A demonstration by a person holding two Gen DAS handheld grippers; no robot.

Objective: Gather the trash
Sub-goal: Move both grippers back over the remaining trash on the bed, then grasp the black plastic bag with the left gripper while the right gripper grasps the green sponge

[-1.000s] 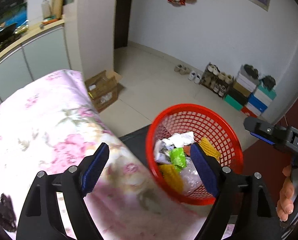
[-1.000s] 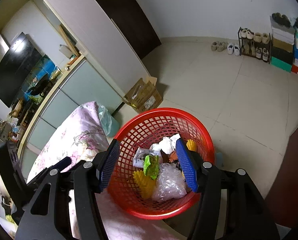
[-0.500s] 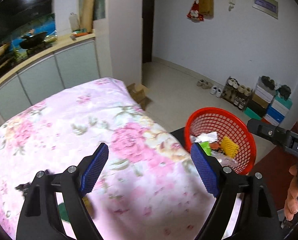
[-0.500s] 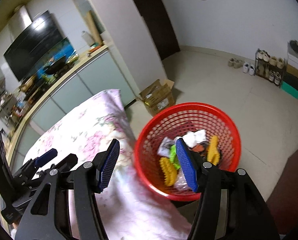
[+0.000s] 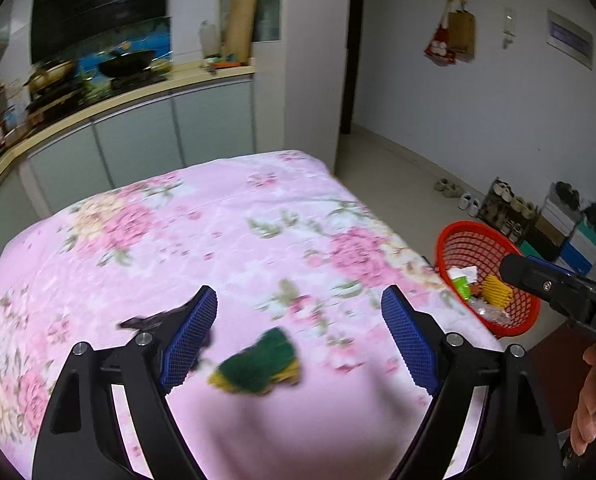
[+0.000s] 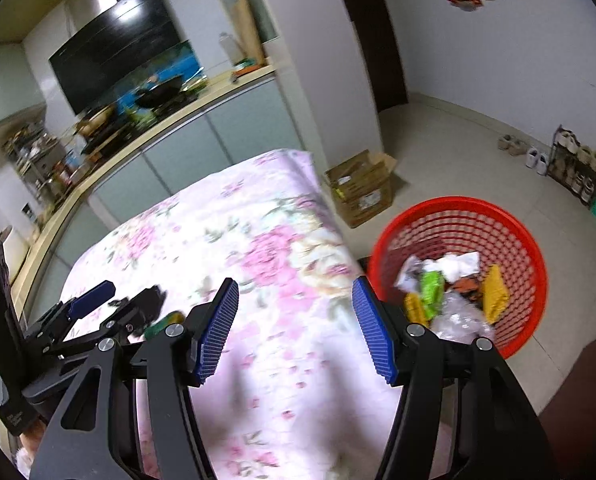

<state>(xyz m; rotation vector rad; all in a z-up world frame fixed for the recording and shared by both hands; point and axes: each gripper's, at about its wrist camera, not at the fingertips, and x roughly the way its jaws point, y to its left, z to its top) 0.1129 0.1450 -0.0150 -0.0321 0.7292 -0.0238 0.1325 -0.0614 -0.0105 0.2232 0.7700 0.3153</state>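
Meanwhile, the left gripper hangs wide open and empty over a green-and-yellow wrapper near the table's front edge, apparently lining up a pickup (right gripper half-open, empty); red basket waits beyond the right edge.

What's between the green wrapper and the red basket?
Only bare flowery cloth lies between the green wrapper and red basket, seen from the left wrist.

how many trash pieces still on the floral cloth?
2. A green-and-yellow wrapper between the left gripper's fingers, and a black scrap behind its left finger. Blurred; the fingers may hide more.
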